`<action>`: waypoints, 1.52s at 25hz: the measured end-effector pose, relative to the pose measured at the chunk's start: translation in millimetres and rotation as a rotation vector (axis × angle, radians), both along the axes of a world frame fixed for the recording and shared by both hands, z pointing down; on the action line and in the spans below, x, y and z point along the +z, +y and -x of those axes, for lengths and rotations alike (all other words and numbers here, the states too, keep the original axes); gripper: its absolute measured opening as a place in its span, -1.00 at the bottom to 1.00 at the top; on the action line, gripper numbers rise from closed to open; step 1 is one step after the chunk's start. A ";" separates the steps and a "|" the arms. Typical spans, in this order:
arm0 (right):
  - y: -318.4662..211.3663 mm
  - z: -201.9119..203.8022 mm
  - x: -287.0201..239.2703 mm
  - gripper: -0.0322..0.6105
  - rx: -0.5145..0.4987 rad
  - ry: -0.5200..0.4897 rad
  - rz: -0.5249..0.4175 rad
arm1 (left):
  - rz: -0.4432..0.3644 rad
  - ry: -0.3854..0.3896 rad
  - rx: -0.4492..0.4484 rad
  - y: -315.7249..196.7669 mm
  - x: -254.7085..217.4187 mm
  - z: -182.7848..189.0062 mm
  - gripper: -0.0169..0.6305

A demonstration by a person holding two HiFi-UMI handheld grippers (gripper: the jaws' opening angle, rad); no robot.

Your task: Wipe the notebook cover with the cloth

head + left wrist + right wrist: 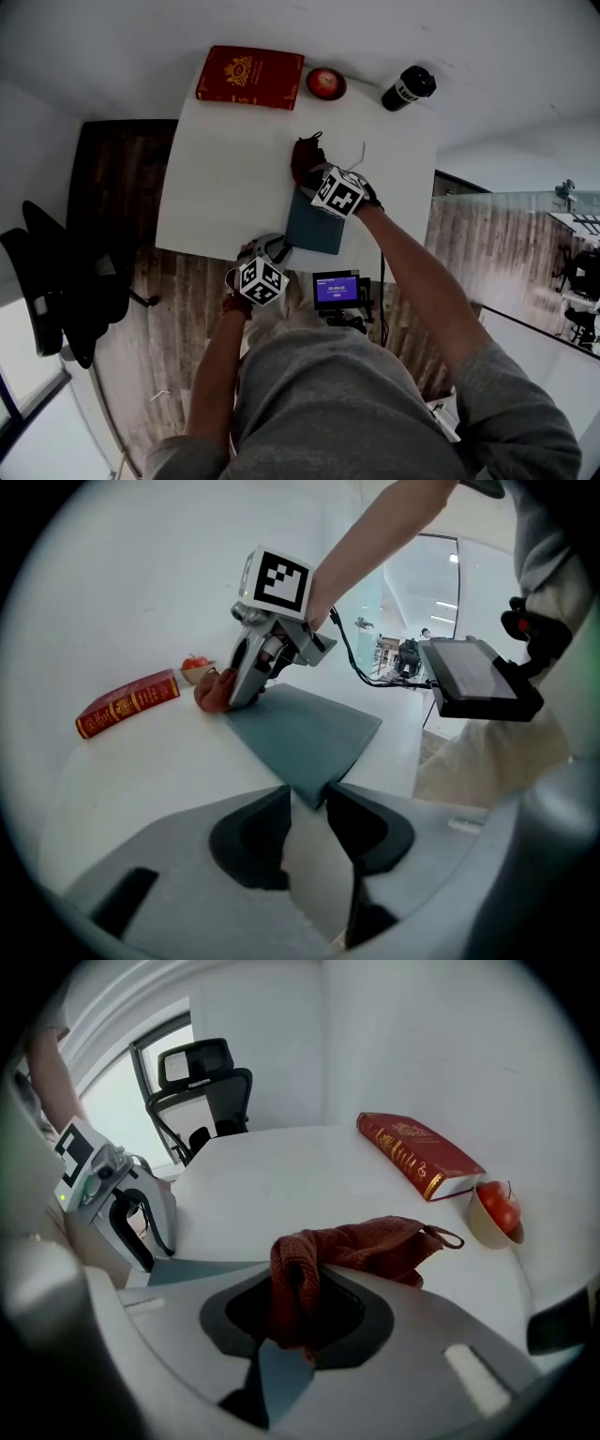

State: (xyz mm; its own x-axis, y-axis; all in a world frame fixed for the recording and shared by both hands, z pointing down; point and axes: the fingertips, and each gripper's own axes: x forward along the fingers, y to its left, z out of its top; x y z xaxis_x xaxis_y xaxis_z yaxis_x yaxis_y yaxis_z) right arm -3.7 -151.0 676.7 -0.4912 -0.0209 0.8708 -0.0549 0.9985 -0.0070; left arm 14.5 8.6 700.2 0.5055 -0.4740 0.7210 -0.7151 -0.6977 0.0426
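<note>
A teal notebook (pixel 314 228) lies flat near the white table's (pixel 225 178) front edge. On the table at its far end is a dark red cloth (pixel 305 150), with my right gripper (pixel 315 171) shut on it. In the right gripper view a fold of the cloth (pixel 375 1241) hangs between the jaws of the right gripper (pixel 295 1283), and the rest trails onto the table. My left gripper (pixel 277 247) is at the notebook's near corner. In the left gripper view the left gripper (pixel 307 794) is open, and the corner of the notebook (pixel 309 728) lies between its tips.
A red book (pixel 249 77), a bowl with an apple (pixel 326 83) and a black cup (pixel 409 87) stand along the table's far edge. A black office chair (pixel 56 281) is on the floor to the left. A small lit screen (pixel 336 291) hangs at the person's chest.
</note>
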 end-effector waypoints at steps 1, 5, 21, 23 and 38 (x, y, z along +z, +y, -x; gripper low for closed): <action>1.1 0.3 -0.1 -0.62 0.000 0.004 0.004 | 0.006 0.003 0.000 -0.2 0.0 0.3 -0.54; 9.0 -0.9 0.5 -0.63 -0.003 0.021 0.005 | 0.018 0.011 0.002 0.1 -0.7 0.2 -0.55; 43.7 -6.4 1.7 -0.63 -0.014 0.042 0.024 | 0.030 0.022 0.008 0.4 -0.9 0.2 -0.56; 48.8 -6.9 1.8 -0.63 -0.012 0.043 0.030 | 0.030 0.022 0.009 0.2 -1.3 0.2 -0.56; 92.9 -11.5 3.1 -0.63 -0.043 0.054 0.073 | 0.031 0.020 0.011 0.0 -0.3 0.0 -0.57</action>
State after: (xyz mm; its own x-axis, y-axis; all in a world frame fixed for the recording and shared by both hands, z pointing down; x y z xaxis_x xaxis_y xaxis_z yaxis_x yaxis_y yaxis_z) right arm 7.8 -58.1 679.8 -0.4428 0.0643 0.8943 -0.0139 0.9968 -0.0785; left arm 14.5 8.6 699.9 0.5253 -0.4461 0.7246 -0.7061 -0.7038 0.0786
